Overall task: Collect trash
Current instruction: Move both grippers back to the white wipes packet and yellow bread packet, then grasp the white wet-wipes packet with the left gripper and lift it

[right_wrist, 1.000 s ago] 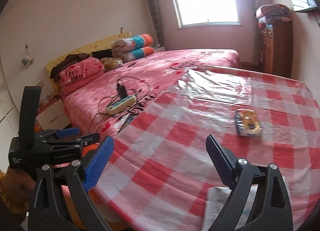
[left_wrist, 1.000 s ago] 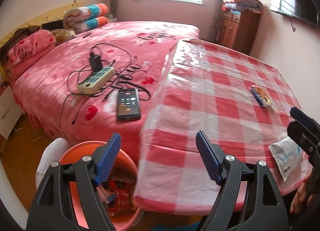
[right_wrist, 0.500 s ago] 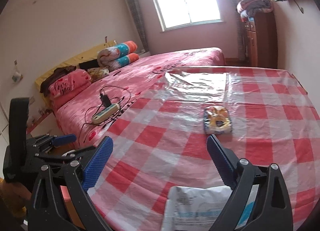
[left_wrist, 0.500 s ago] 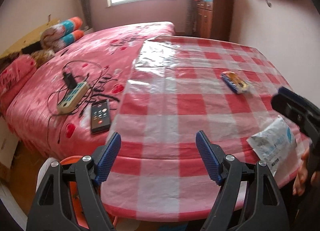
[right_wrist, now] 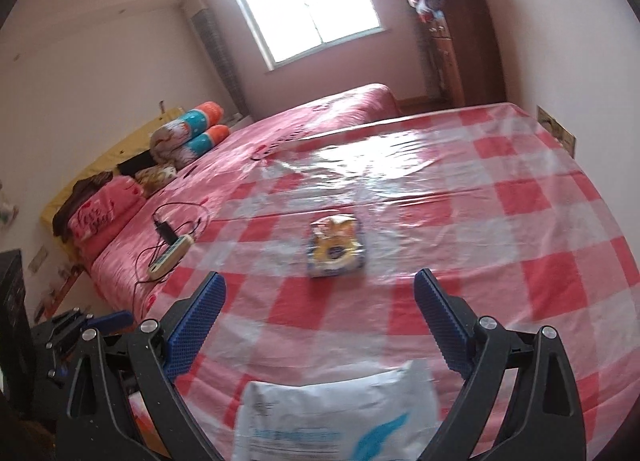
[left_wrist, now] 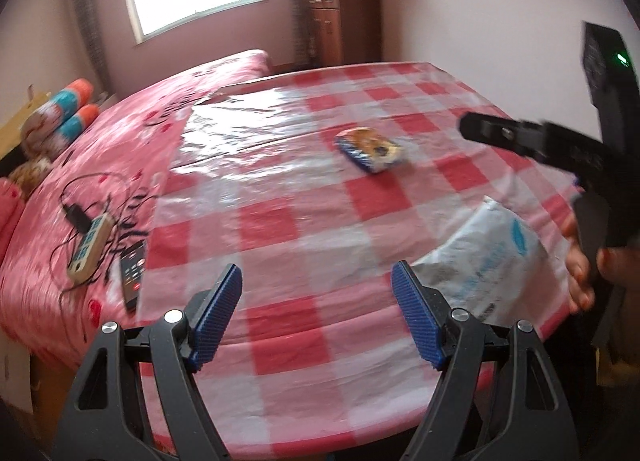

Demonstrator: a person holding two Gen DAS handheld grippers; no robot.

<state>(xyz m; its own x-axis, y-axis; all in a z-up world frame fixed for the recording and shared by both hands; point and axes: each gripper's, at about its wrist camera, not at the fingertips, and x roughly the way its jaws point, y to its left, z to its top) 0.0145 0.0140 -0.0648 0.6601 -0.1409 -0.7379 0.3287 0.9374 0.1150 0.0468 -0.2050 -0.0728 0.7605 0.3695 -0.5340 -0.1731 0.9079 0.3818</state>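
Observation:
A white plastic mailer bag (left_wrist: 486, 259) (right_wrist: 340, 417) lies at the near edge of the red-checked table (left_wrist: 280, 221) (right_wrist: 520, 241). Farther in, mid-table, sits a small blue-and-yellow snack packet (left_wrist: 370, 149) (right_wrist: 337, 247). My left gripper (left_wrist: 316, 305) hovers open over the table's near edge, left of the bag, with nothing between its blue pads. My right gripper (right_wrist: 320, 309) is open above the bag's far end, pointing toward the snack packet. In the left wrist view the right tool's black body (left_wrist: 560, 149) shows at the right, held by a hand (left_wrist: 580, 261).
A pink bed (left_wrist: 100, 161) (right_wrist: 240, 157) adjoins the table's left side, carrying a power strip with cables (left_wrist: 88, 245) (right_wrist: 170, 255), a phone (left_wrist: 134, 273) and pillows. A wooden cabinet (left_wrist: 344, 17) (right_wrist: 460, 49) stands at the far wall by the window.
Both views have swung rightward across the table. The orange bin has left the left wrist view; the white bag and snack packet now sit nearer the centre. Both grippers stay open.

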